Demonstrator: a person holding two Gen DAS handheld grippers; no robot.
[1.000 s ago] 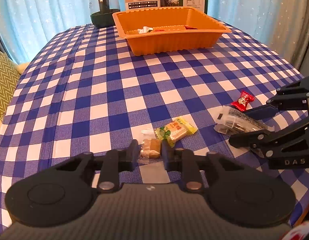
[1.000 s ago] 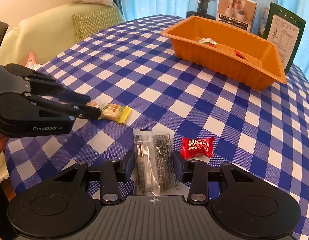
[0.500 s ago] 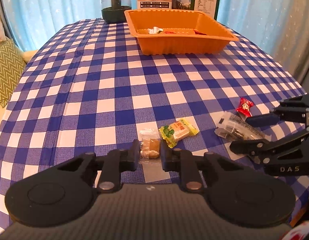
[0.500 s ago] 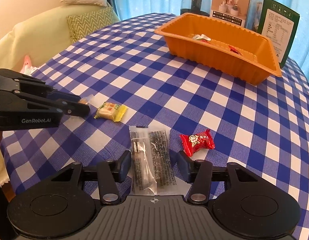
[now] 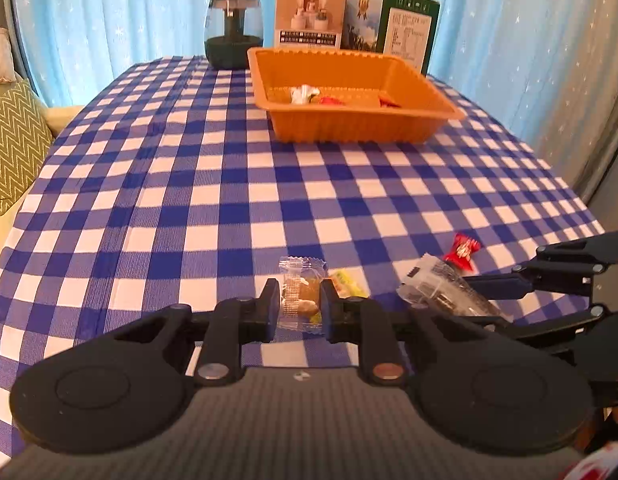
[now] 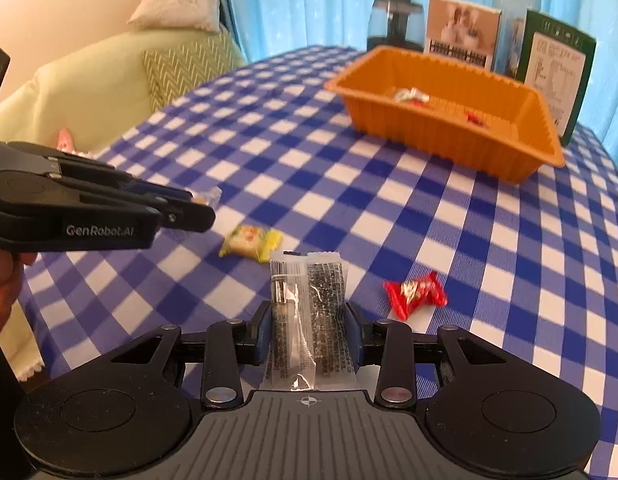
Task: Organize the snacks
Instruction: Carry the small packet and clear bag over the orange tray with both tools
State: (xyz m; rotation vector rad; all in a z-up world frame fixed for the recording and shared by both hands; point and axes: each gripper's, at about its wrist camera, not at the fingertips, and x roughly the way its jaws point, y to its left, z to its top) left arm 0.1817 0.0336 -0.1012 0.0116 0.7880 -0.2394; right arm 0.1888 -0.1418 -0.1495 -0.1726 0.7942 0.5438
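My left gripper [image 5: 299, 305] is shut on a clear-wrapped brown candy [image 5: 300, 294] and holds it above the checked tablecloth. My right gripper [image 6: 308, 322] is shut on a clear packet with dark contents [image 6: 309, 312], also lifted; this packet shows in the left wrist view [image 5: 445, 290]. A yellow-green snack [image 6: 251, 242] and a red candy [image 6: 415, 293] lie on the cloth. The orange tray [image 5: 349, 126] stands at the far side with a few wrapped snacks inside. The left gripper shows in the right wrist view [image 6: 189, 210].
A dark glass jar [image 5: 234, 30] and upright boxes [image 5: 355, 20] stand behind the tray. A sofa with a zigzag cushion [image 6: 181, 66] is left of the table. The table edge runs near the right gripper.
Both grippers have closed on their items and lifted them off the cloth, tilting up toward the tray. The yellow-green snack and red candy stayed put.
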